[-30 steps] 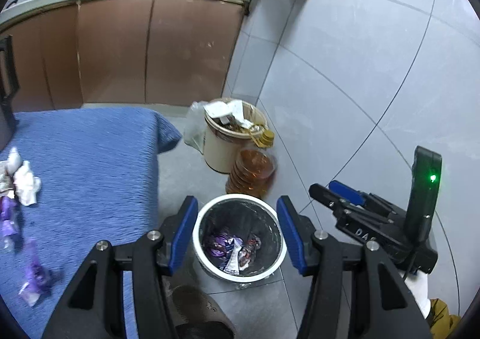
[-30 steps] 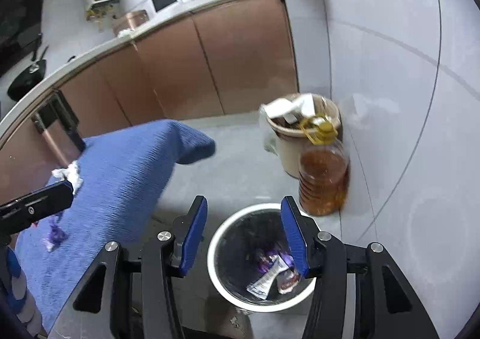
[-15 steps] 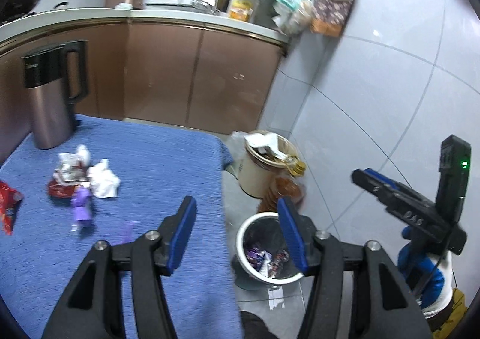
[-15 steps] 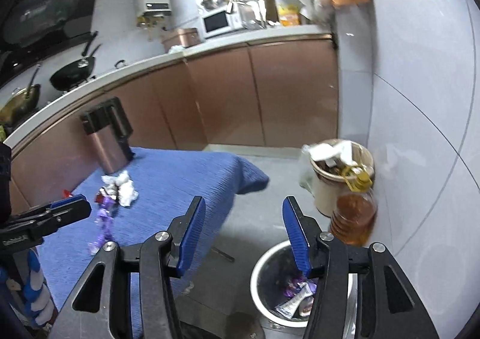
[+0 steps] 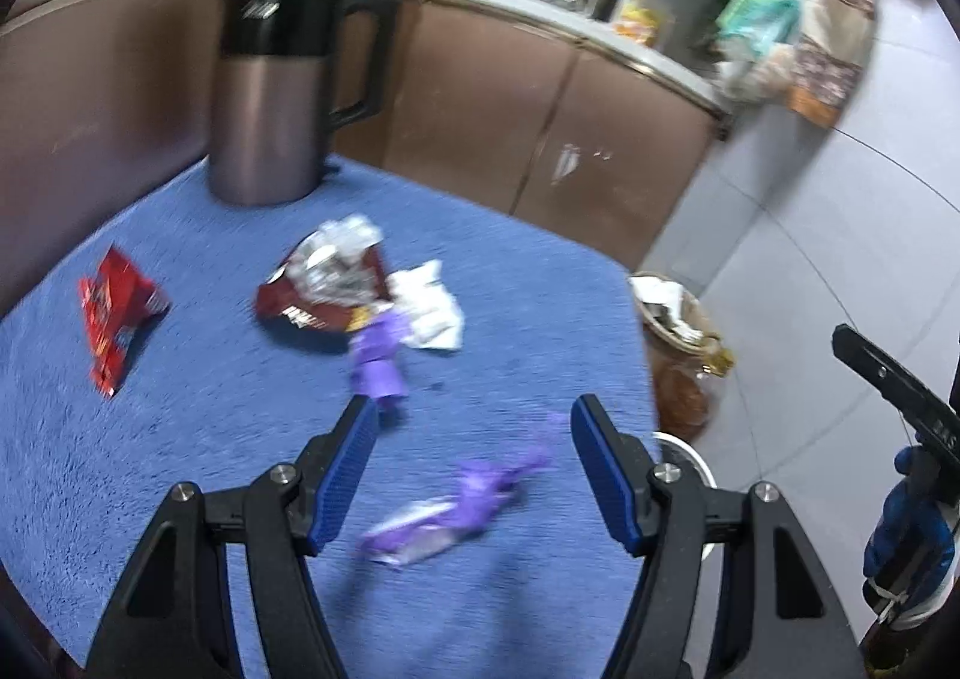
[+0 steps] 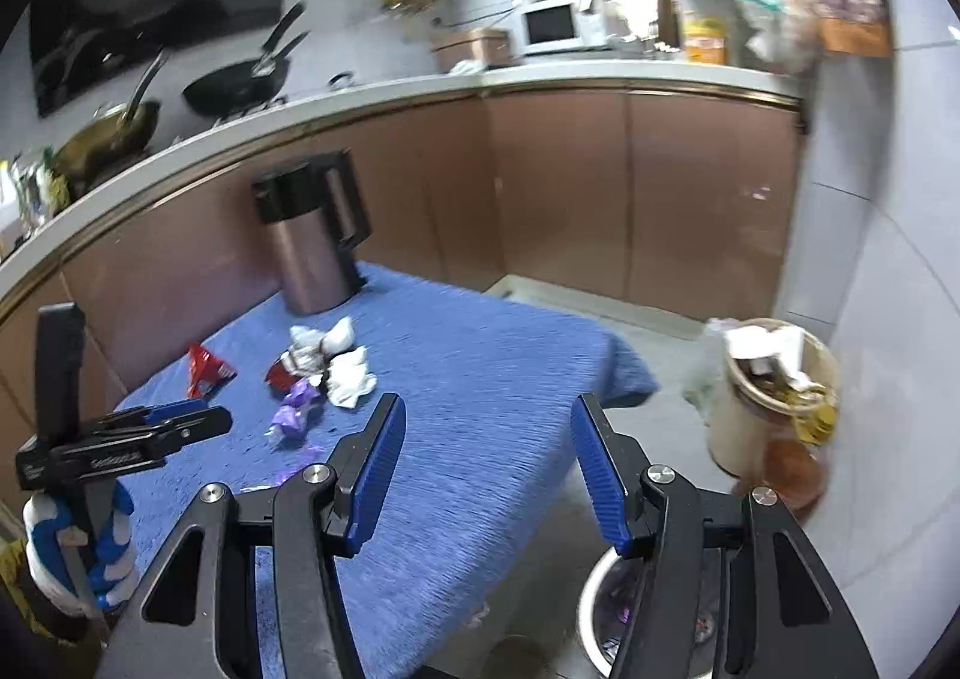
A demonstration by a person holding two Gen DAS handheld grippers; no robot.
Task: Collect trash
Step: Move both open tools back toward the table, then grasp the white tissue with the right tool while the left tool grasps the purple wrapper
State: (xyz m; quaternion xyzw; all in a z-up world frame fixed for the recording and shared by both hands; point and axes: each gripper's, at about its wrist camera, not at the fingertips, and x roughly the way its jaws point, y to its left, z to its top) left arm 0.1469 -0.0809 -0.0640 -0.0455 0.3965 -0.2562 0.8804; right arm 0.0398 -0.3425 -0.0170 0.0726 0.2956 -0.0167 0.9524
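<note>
Jaws wide apart, empty, on left gripper (image 5: 474,421) and right gripper (image 6: 486,421). Purple wrapper (image 5: 456,505) lies on blue desk (image 5: 210,439) between left jaws, long axis near-left to far-right. Print blurred, unreadable.

Bin (image 6: 591,613) mostly hidden behind right claw (image 6: 486,466); contents unclear. Purple wrapper (image 5: 447,511) near desk's front edge motion-blurred, print unreadable.

Crumpled purple wrapper (image 5: 456,505) lies flat on blue cloth (image 5: 210,439), near its edge.
</note>
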